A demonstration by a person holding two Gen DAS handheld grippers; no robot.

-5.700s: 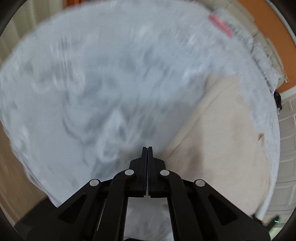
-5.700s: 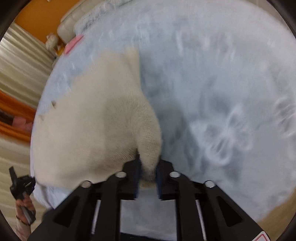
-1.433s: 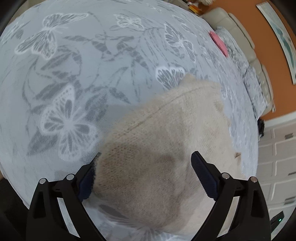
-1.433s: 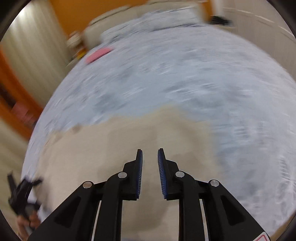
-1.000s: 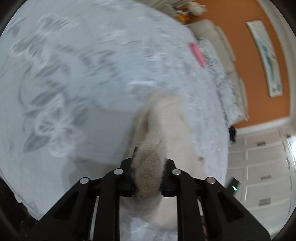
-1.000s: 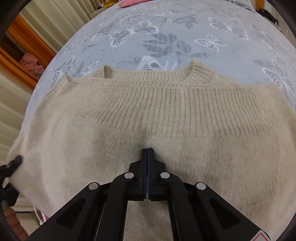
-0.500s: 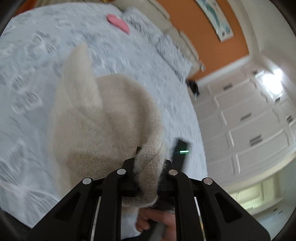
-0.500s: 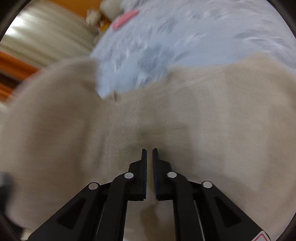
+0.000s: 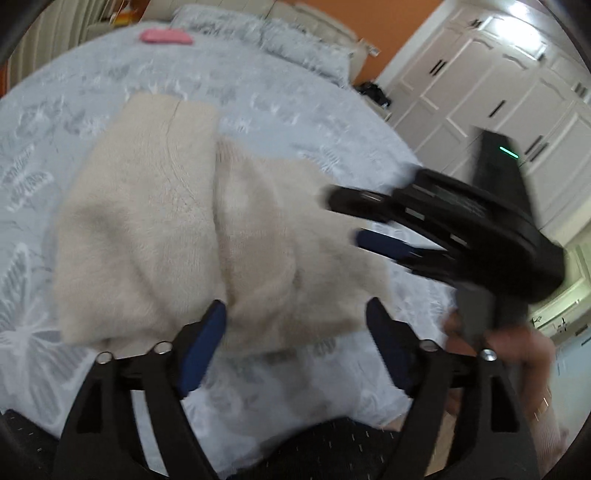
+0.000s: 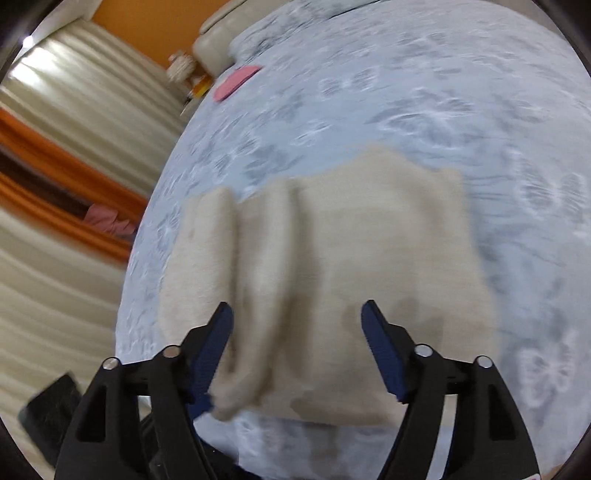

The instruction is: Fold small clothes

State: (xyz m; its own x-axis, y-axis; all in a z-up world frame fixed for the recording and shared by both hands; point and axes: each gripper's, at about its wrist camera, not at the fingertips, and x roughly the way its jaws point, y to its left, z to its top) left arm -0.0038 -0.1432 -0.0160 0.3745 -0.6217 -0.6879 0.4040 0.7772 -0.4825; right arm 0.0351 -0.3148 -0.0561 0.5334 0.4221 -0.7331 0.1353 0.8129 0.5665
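Observation:
A cream knit sweater [image 9: 177,236] lies folded in a rough bundle on the grey butterfly-print bedspread [image 9: 280,92]. My left gripper [image 9: 295,314] hovers over its near edge, jaws opening wide, the pads clear of the knit. In the left wrist view the right gripper [image 9: 343,214] comes in from the right above the sweater, held by a hand [image 9: 517,354]. In the right wrist view the sweater [image 10: 354,258] shows soft vertical folds on its left side. The right gripper [image 10: 297,317] is above its near edge, jaws opening, holding nothing.
A pink item [image 9: 166,36] lies at the far end of the bed near grey pillows [image 9: 295,48]. White cabinet doors [image 9: 498,92] stand to the right. Striped curtains [image 10: 74,122] hang on the left in the right wrist view. The bed's near edge is close below both grippers.
Both grippers were shut, the left pinching a sweater fold; now both have opened and drawn back. The sweater fold has dropped onto the rest of the garment.

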